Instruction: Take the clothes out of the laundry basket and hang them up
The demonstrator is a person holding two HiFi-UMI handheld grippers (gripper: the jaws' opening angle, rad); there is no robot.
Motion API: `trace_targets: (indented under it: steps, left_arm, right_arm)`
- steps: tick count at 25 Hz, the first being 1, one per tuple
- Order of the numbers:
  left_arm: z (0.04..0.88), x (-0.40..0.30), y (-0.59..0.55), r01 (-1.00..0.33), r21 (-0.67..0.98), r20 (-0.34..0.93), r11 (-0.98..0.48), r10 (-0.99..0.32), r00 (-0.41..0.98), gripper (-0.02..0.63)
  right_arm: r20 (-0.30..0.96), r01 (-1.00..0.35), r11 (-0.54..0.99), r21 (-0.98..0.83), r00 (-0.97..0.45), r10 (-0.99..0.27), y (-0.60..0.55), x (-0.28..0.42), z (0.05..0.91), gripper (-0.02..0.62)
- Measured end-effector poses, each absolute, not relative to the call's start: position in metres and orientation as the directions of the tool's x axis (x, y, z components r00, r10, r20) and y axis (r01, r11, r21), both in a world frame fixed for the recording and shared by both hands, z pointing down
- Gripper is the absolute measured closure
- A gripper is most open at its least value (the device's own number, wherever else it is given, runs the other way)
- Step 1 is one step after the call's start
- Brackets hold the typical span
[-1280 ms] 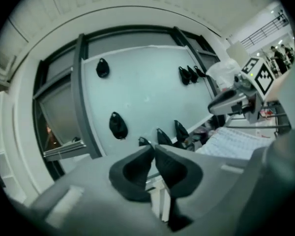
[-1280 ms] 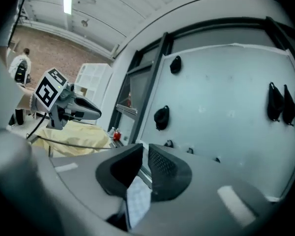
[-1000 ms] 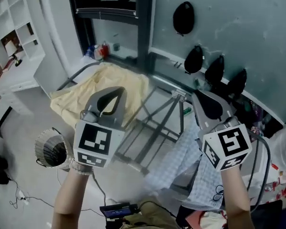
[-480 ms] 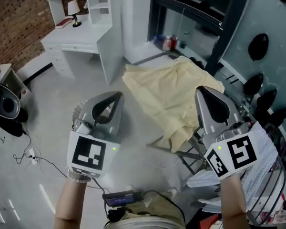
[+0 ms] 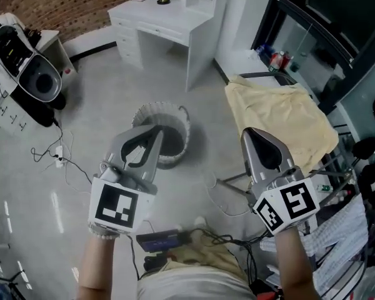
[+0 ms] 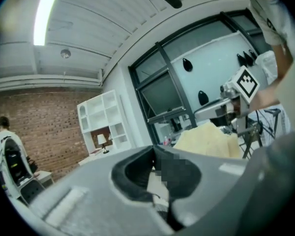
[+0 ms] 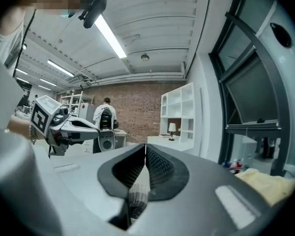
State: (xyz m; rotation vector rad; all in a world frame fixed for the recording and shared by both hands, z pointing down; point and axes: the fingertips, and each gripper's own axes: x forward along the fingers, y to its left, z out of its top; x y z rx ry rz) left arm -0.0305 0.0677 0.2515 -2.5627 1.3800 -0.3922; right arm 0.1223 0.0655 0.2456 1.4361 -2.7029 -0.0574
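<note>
The round white laundry basket (image 5: 161,136) stands on the floor, its inside dark. My left gripper (image 5: 156,130) hangs in front of its near left rim, shut and empty. My right gripper (image 5: 249,134) is to the basket's right, also shut with nothing in it. In the right gripper view the jaws (image 7: 145,147) meet, and the basket's ribbed wall (image 7: 137,196) shows below them. In the left gripper view the jaws (image 6: 154,149) are closed too. A yellow cloth (image 5: 281,114) lies spread over the drying rack at the right.
A white desk with shelves (image 5: 169,24) stands behind the basket. A black machine (image 5: 31,74) and cables lie on the floor at the left. A checked shirt (image 5: 347,242) hangs on the rack (image 5: 337,174) at the lower right. A person stands far off by the brick wall (image 7: 106,114).
The view has swung left from the drying rack to the floor. Both grippers moved left with it, still shut. The basket, earlier at the left edge, now lies just ahead of them.
</note>
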Motion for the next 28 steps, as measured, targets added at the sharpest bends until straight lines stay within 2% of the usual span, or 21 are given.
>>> trace_targets:
  steps: [8,19,28]
  left_arm:
    - [0.299,-0.086,0.095,-0.831,-0.303,0.215,-0.467,-0.883,0.418,0.612]
    - [0.333,-0.1,0.11,-0.891,-0.247,0.254,-0.38,-0.913,0.319,0.612]
    - [0.336,-0.099,0.109,-0.917,-0.202,0.263,-0.344,-0.921,0.287,0.612]
  right_arm:
    - [0.144,-0.725,0.682,0.097,-0.668,-0.73,0.064,0.069,0.297,0.591]
    - [0.235,-0.68,0.73,0.072,-0.7,-0.675,0.062,0.059,0.336,0.591]
    - [0.249,-0.649,0.757,0.081,-0.722,-0.646,0.057,0.056,0.341,0.591]
